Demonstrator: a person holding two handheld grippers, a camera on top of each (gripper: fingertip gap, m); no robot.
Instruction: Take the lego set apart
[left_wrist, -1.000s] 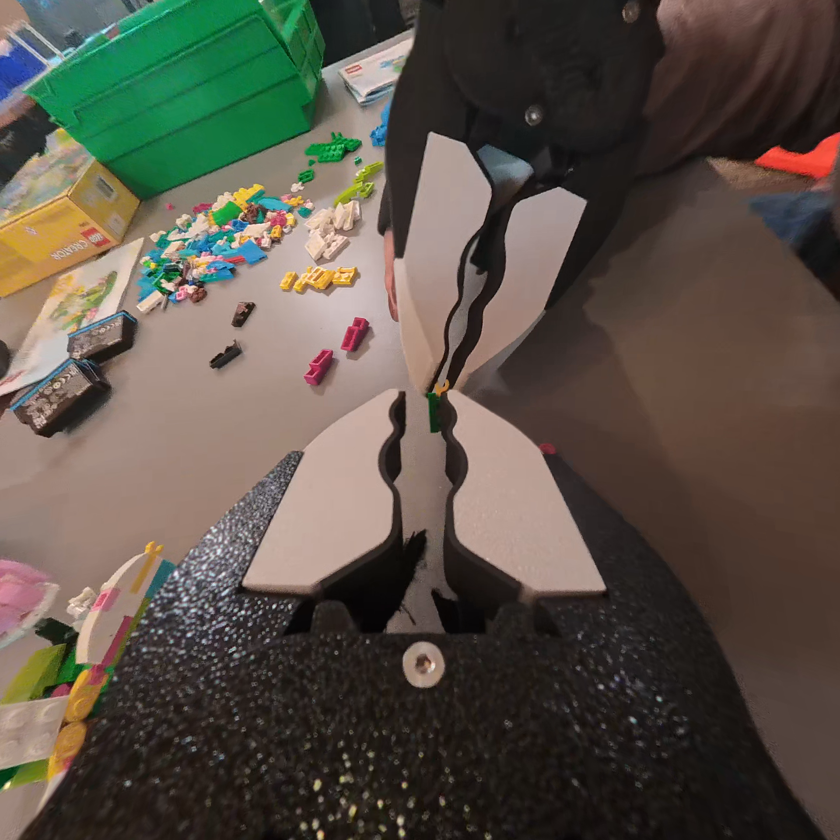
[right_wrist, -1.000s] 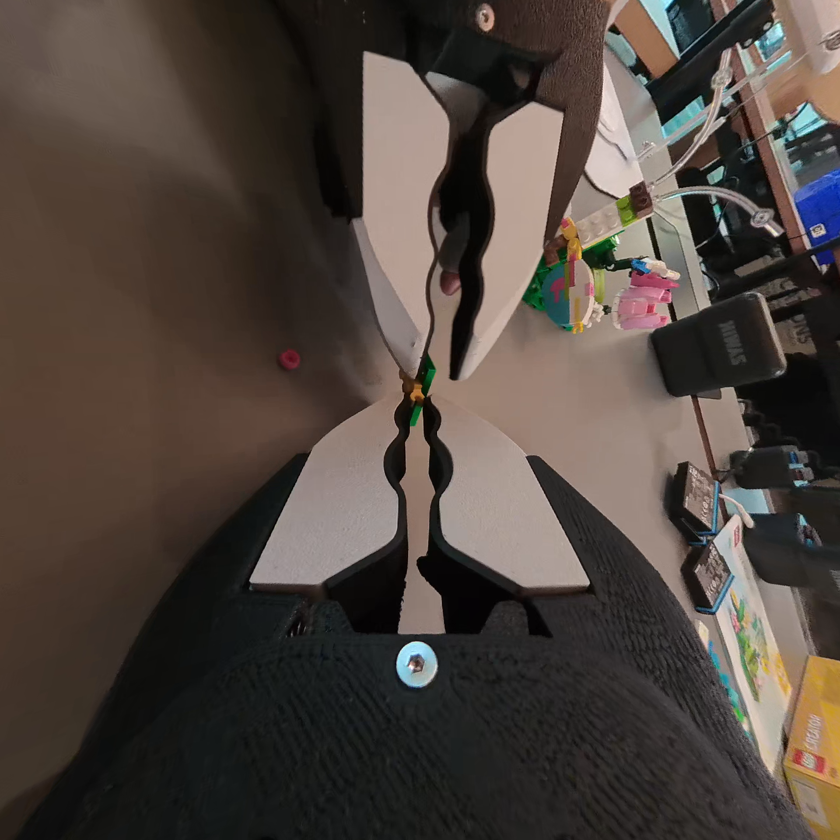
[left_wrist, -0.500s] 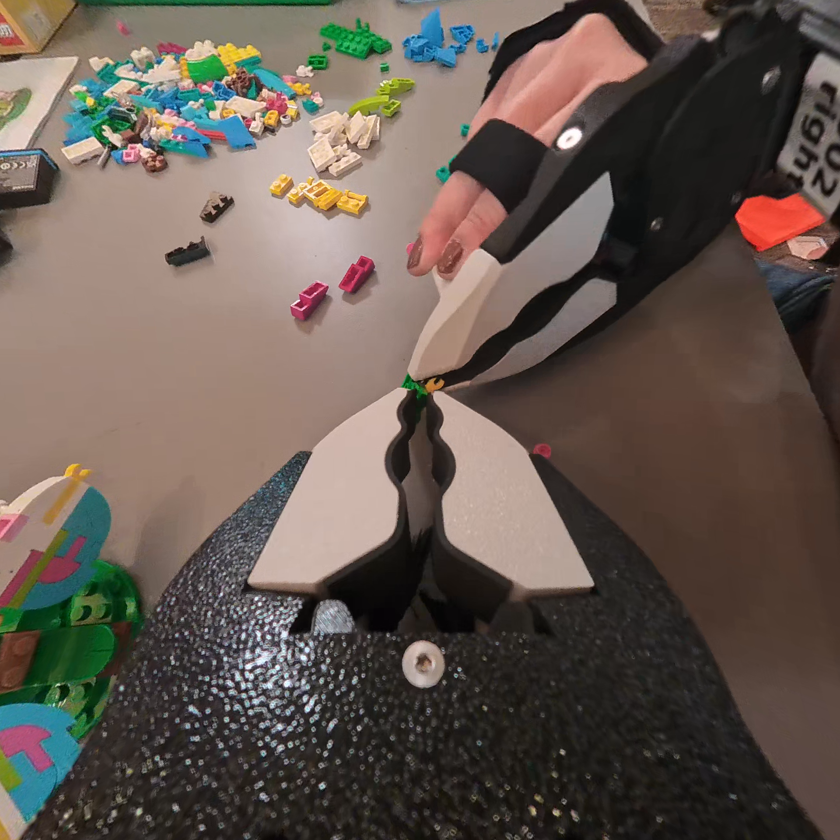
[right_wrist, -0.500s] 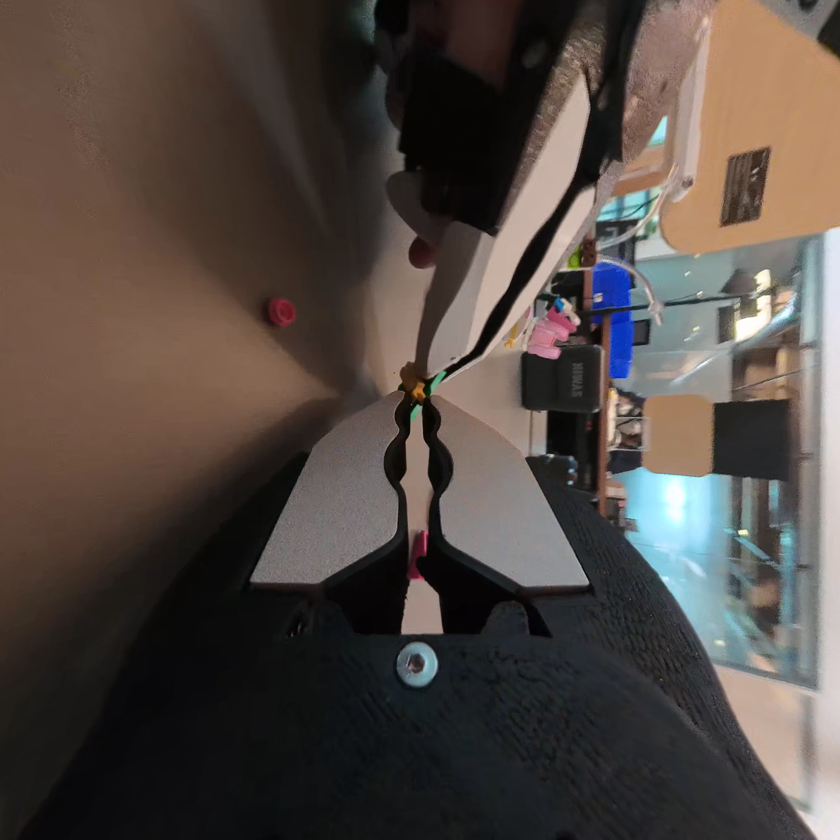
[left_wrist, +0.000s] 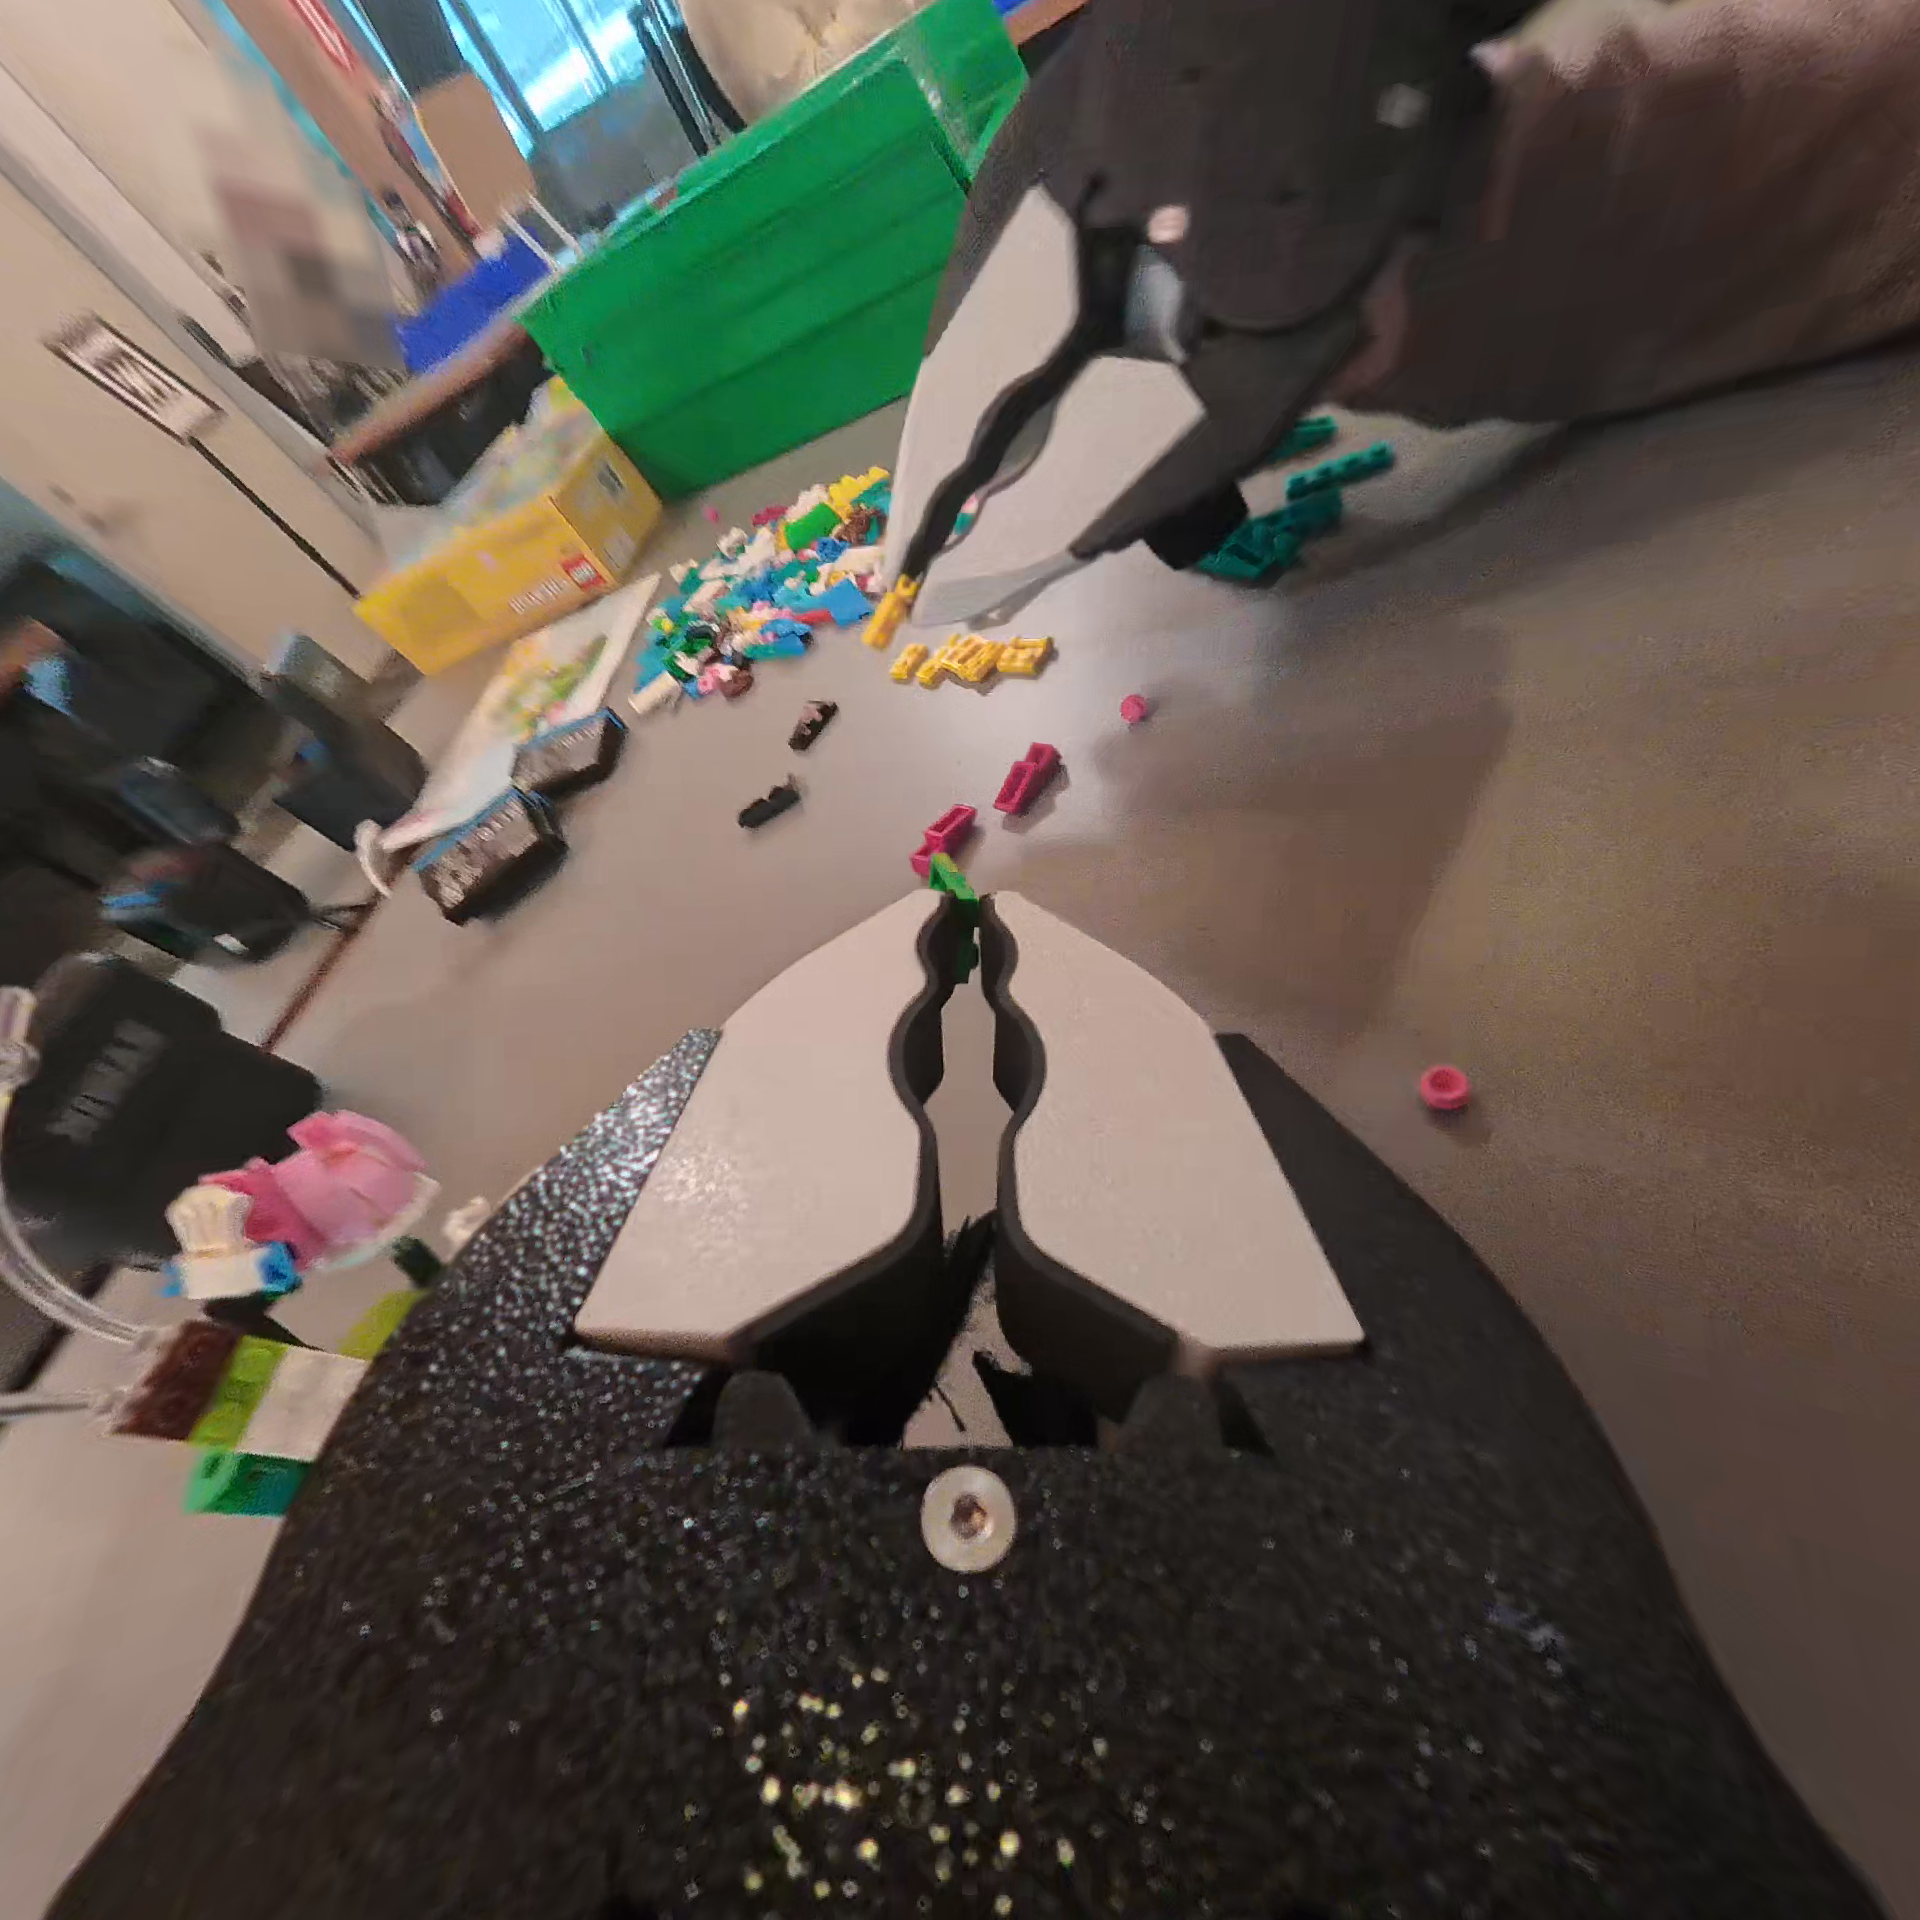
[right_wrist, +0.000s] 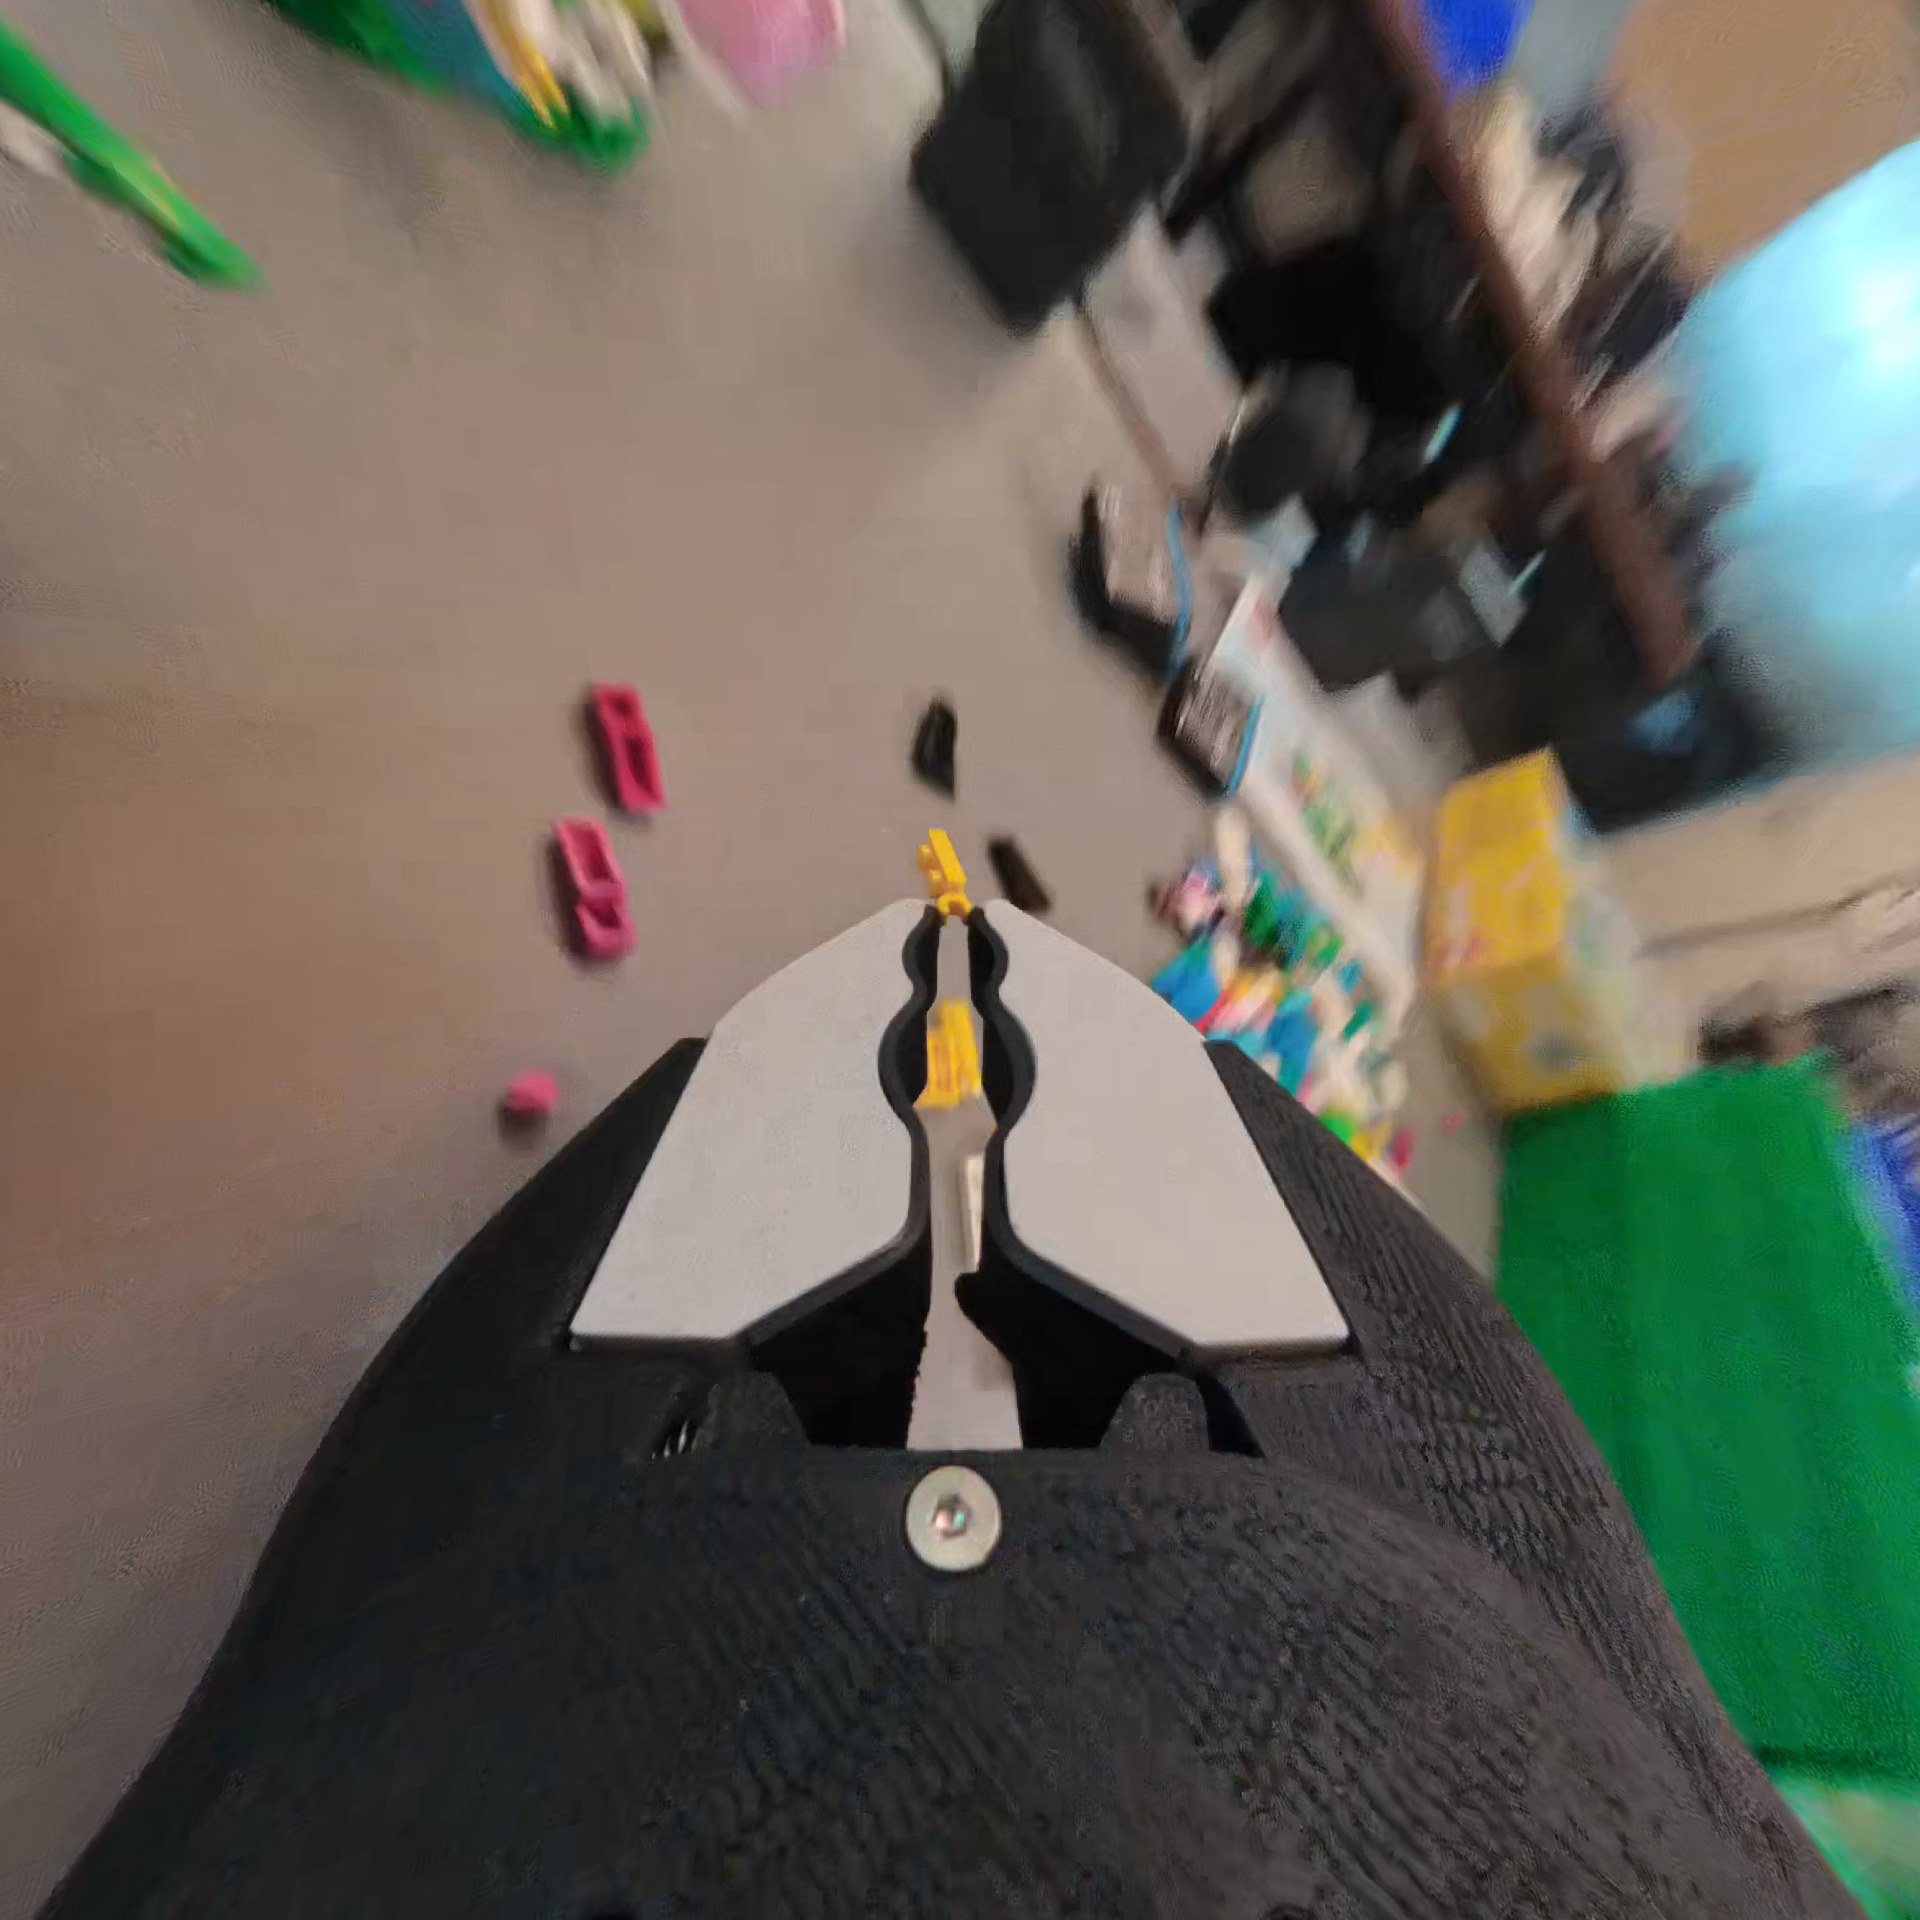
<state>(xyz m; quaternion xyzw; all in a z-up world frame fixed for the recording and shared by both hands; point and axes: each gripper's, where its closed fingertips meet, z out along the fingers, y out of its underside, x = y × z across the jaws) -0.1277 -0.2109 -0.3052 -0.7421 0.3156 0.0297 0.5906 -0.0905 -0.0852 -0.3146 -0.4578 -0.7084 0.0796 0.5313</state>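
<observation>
My left gripper is shut on a small green lego piece at its fingertips, above the grey table. My right gripper is shut on a small yellow lego piece; it also shows in the left wrist view, farther off and higher, with the yellow piece hanging from its tips. The two pieces are apart. The built part of the lego set, pink, white, brown and green, stands at the lower left of the left wrist view.
A heap of loose bricks lies on the table beyond the grippers, with yellow pieces, magenta bricks, black pieces and a small pink stud. A green bin and yellow box stand behind.
The two grippers were tip to tip on one joined green and yellow piece; now they have pulled apart, the left keeping the green part and the right carrying off the yellow part.
</observation>
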